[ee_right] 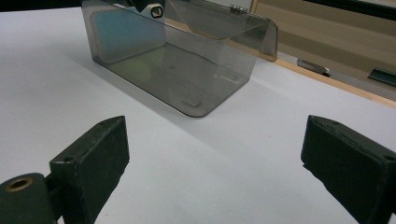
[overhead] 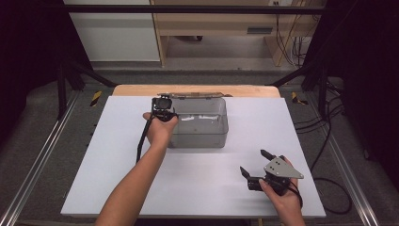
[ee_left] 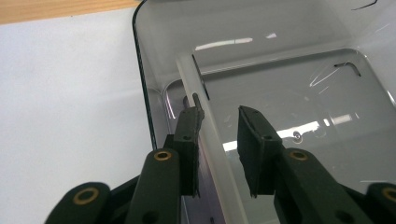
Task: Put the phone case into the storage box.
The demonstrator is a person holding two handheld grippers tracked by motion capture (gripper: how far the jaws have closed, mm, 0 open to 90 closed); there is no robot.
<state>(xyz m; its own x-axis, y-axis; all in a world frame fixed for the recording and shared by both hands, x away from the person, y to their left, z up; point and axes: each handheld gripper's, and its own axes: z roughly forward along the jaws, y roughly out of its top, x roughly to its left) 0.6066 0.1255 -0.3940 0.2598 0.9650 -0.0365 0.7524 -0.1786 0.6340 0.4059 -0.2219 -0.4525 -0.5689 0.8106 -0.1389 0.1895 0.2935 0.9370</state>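
Observation:
A clear grey plastic box (overhead: 202, 134) stands open on the white board, its hinged lid (overhead: 193, 95) folded back behind it. My left gripper (overhead: 167, 117) points down over the box's left wall (ee_left: 210, 140). Its jaws straddle that wall: the outer pad (ee_left: 187, 140) lies against the outside, while the inner pad (ee_left: 254, 144) stands slightly off inside the box. Nothing lies inside the box (ee_right: 187, 70). My right gripper (overhead: 253, 161) rests near the board's front right, well away from the box. In its own view the right gripper (ee_right: 215, 135) has wide open jaws with nothing between them.
The white board (overhead: 117, 179) covers a wooden table whose edge (overhead: 141, 89) shows at the back. Black frame posts and cables stand off to both sides. A cable (overhead: 141, 141) trails from the left gripper along the forearm.

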